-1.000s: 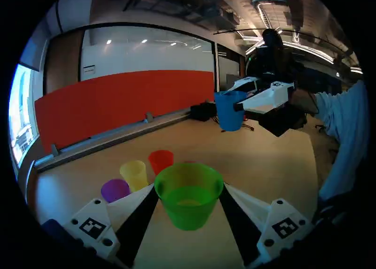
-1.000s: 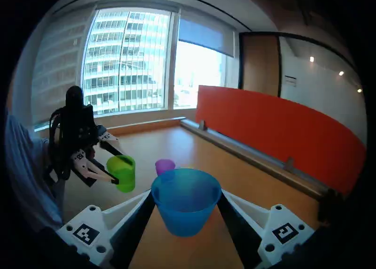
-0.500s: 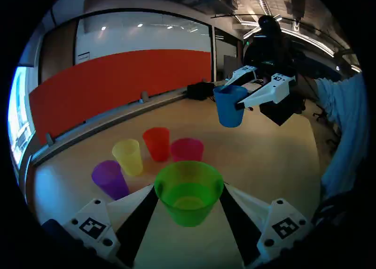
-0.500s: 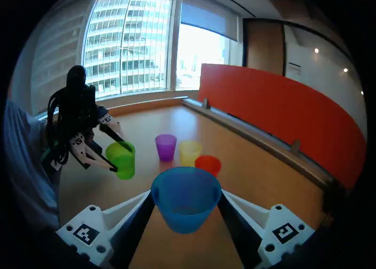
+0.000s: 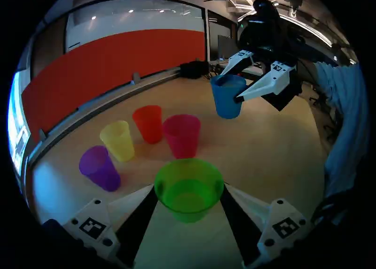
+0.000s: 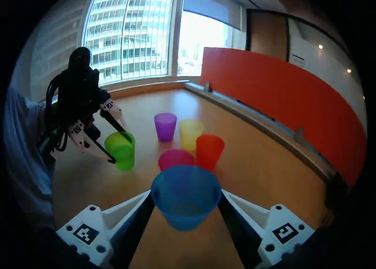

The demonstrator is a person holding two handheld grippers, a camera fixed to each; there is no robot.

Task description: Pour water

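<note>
Tags [image 5: 92, 226] on fingers [image 5: 124, 208], green cup [image 5: 189, 189] between

Your left gripper view looks low and close over its held green cup [image 5: 189, 189] at the pink cup [image 5: 182, 135], with the orange wall [image 5: 108, 62] beyond it. Your right gripper view looks over the blue cup [image 6: 186, 202] at that pink cup [image 6: 175, 158] from another side, with the windows [image 6: 127, 34] beyond it. Both views share the cups around it.

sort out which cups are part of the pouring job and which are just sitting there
In the job: green cup, gripped by the left gripper; blue cup, gripped by the right gripper.

Just standing on the table, untouched: purple cup, yellow cup, orange cup, pink cup.
</note>
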